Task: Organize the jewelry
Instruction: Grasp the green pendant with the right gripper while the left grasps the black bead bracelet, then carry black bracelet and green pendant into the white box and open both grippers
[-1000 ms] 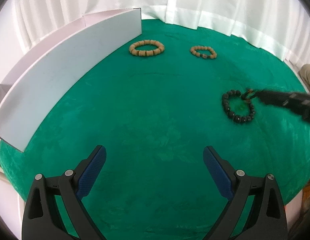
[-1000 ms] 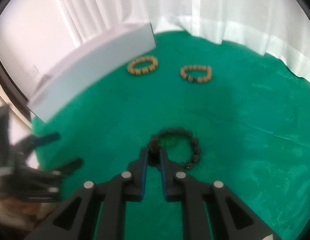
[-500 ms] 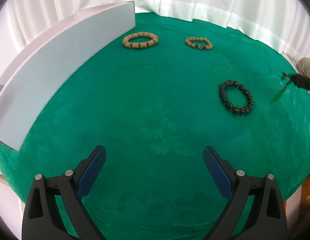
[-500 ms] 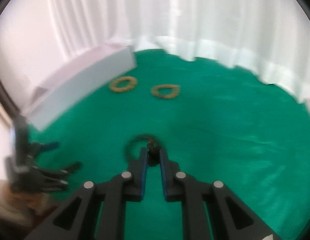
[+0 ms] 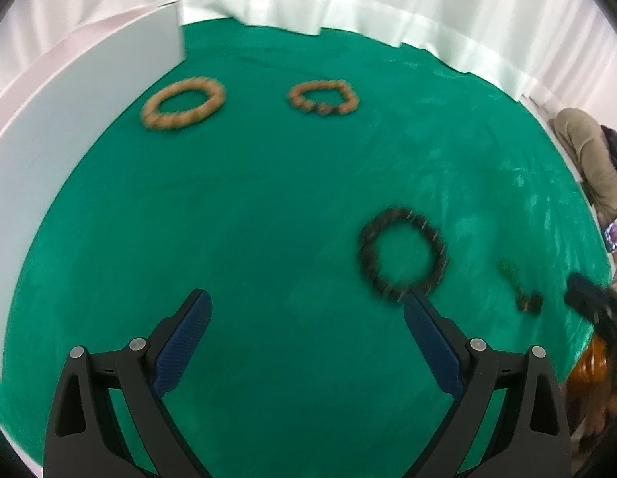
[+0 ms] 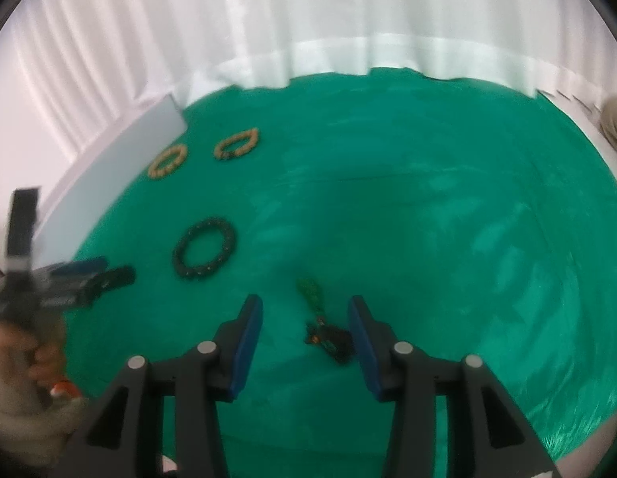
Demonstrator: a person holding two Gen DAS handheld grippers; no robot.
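Observation:
A black bead bracelet [image 5: 403, 257] lies on the green cloth, just beyond my open, empty left gripper [image 5: 306, 310]; it also shows in the right wrist view [image 6: 204, 247]. A large tan bracelet [image 5: 184, 103] and a small tan bracelet [image 5: 323, 97] lie further back, also in the right wrist view: large [image 6: 168, 161], small [image 6: 237, 143]. A small dark pendant with a green tassel [image 6: 320, 324] lies on the cloth between the fingers of my open right gripper [image 6: 306, 310]; it also shows in the left wrist view [image 5: 523, 290].
A long white box [image 5: 69, 119] stands along the left side of the green table [image 5: 288, 199]. White curtains hang behind. The table's right edge is near the pendant. The left gripper shows at the left of the right wrist view [image 6: 81, 279].
My right gripper carried the pendant away from the black bracelet, opened and let it go on the cloth. My left gripper moved forward, closer to the black bracelet.

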